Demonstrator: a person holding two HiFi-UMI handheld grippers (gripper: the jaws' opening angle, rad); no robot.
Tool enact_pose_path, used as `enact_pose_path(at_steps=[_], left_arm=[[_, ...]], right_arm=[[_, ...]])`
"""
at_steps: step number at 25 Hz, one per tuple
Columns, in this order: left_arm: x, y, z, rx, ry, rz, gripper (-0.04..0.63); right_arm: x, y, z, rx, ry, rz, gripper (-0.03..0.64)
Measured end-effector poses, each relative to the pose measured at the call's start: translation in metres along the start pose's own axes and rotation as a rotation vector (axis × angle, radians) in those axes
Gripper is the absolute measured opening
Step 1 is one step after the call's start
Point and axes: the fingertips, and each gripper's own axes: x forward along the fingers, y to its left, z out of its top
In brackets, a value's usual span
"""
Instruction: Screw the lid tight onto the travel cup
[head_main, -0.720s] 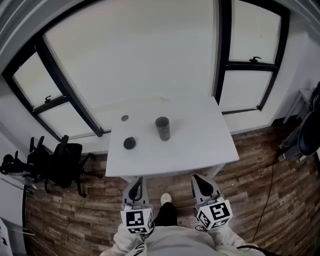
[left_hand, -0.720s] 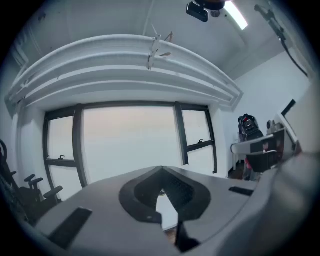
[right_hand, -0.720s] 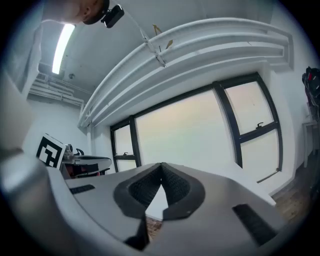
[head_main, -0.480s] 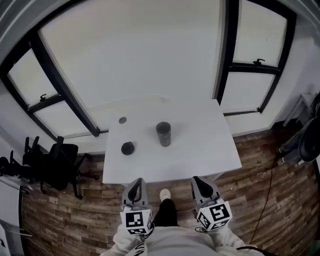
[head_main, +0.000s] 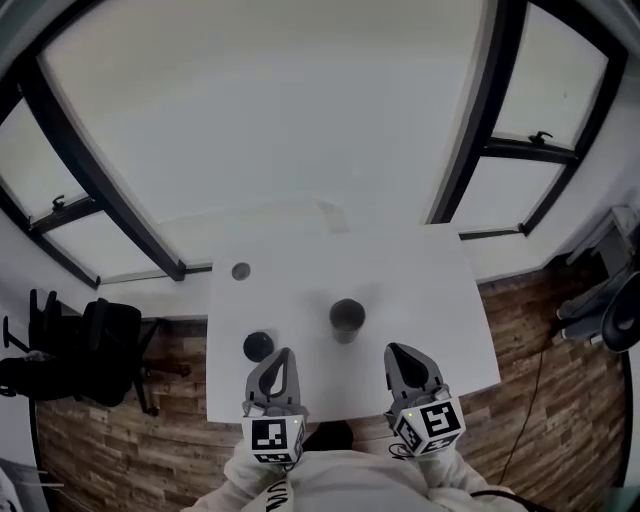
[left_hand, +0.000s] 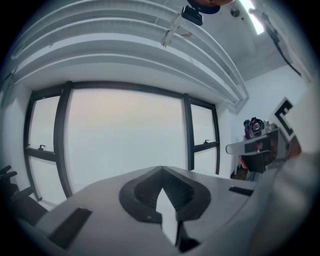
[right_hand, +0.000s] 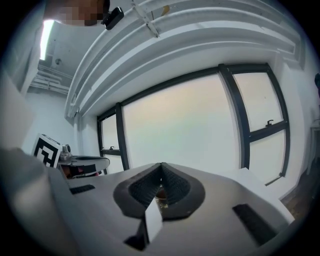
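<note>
Moved since earlier view: table (head_main: 430, 290) and everything on it now nearer in the head view; both grippers now over its near edge rather than over the floor.
Left gripper (head_main: 281, 362): jaws pressed together, nothing between them; held about level.
Right gripper (head_main: 398, 360): jaws likewise together and empty.
Travel cup (head_main: 347, 318): stands upright on the table, mouth open upward, ahead of and between the two grippers, slightly nearer the right one.
Lid (head_main: 258, 346): lies flat on the table, apart from the cup, to its left, just beside the left gripper's tip.
Small disc (head_main: 240, 271): farther back on the left, well apart from cup and lid; purpose unclear.
Key relation: lid on the left gripper's side, cup toward the right; cup's long axis vertical, so probably a lid brought down from above.
Step in hand: seemingly approach only; jaws need opening before any grasp.
</note>
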Motion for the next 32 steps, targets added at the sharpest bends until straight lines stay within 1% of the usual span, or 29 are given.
enact_pose_path(at_steps=[5, 10, 17, 20, 23, 24, 25, 28, 30, 32], left_arm=[[0.056, 0.039, 0.002, -0.016, 0.009, -0.012, 0.006], [0.084, 0.053, -0.014, -0.045, 0.058, -0.001, 0.006], [0.097, 0.056, -0.029, -0.054, 0.099, 0.045, 0.008], [0.1, 0.059, -0.037, -0.096, 0.124, 0.075, 0.008], [0.097, 0.067, -0.055, -0.128, 0.189, 0.113, 0.017], [0.096, 0.069, -0.063, -0.128, 0.221, 0.116, 0.061], [0.095, 0.071, -0.073, -0.13, 0.257, 0.117, 0.136], [0.093, 0.078, -0.106, -0.124, 0.371, 0.113, 0.291], [0.092, 0.085, -0.131, -0.095, 0.452, 0.117, 0.35], [0.09, 0.096, -0.155, -0.064, 0.522, 0.133, 0.393]], right_arm=[[0.064, -0.012, 0.007, 0.013, 0.022, -0.019, 0.021], [0.097, -0.021, 0.005, 0.014, 0.063, -0.006, 0.021], [0.12, -0.042, -0.006, 0.029, 0.093, 0.03, 0.021], [0.127, -0.053, -0.013, 0.045, 0.107, 0.055, 0.021], [0.134, -0.06, -0.02, 0.058, 0.124, 0.071, 0.021], [0.136, -0.062, -0.022, 0.063, 0.131, 0.078, 0.021], [0.138, -0.064, -0.026, 0.07, 0.138, 0.085, 0.021], [0.146, -0.066, -0.036, 0.085, 0.159, 0.108, 0.021], [0.15, -0.065, -0.039, 0.087, 0.169, 0.124, 0.021], [0.153, -0.063, -0.04, 0.083, 0.177, 0.139, 0.021]])
